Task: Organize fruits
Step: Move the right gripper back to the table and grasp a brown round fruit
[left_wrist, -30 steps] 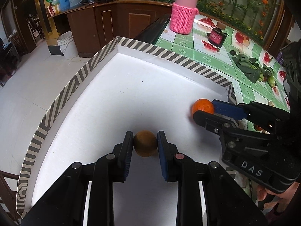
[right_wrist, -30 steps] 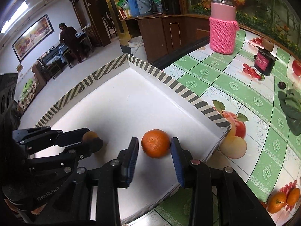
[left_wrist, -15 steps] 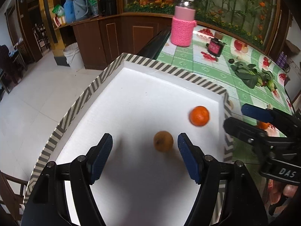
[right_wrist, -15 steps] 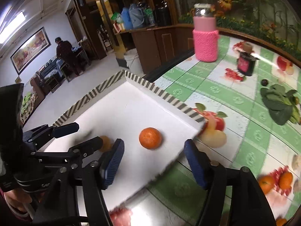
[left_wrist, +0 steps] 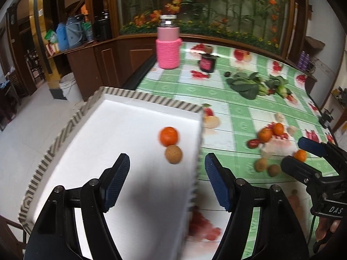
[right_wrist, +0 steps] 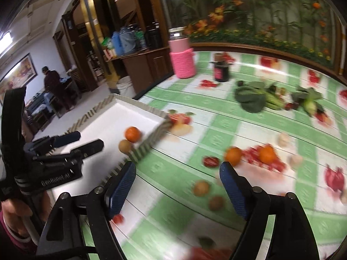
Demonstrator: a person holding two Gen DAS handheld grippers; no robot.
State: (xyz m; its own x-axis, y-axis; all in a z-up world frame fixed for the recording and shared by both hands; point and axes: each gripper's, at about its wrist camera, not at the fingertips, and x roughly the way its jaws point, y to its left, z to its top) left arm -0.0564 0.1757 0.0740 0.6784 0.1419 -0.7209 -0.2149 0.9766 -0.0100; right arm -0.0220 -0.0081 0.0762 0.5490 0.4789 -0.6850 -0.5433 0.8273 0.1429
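**Helper:** Where do things stand?

**Me:** Both my tongs are spread wide and carry nothing. My left gripper [left_wrist: 167, 181] hangs over the near edge of the white tray [left_wrist: 121, 130], where 1 orange [left_wrist: 169, 136] and 1 brown round fruit [left_wrist: 173, 154] lie touching each other, close to the tray's right wall. My right gripper [right_wrist: 177, 189] is out over the green checked tablecloth [right_wrist: 249, 125], facing the loose fruit.

**Helper:** What's left out there?

**Me:** From the right wrist view, 2 oranges [right_wrist: 233, 156] side by side and 2 brown fruits [right_wrist: 201, 188] nearer to me. The picture is blurred, so I can't name the brown ones.

**Helper:** How would you take the next 1?

**Me:** I'd judge the nearest brown fruit easiest for the right tongs. I'd straddle it squarely, pads at its widest part, and close gently, since round fruit rolls away from a glancing touch. The printed fruit on the cloth could fool me, so I'd aim only at what casts a shadow. Then set it down well away from the pair already in the tray.
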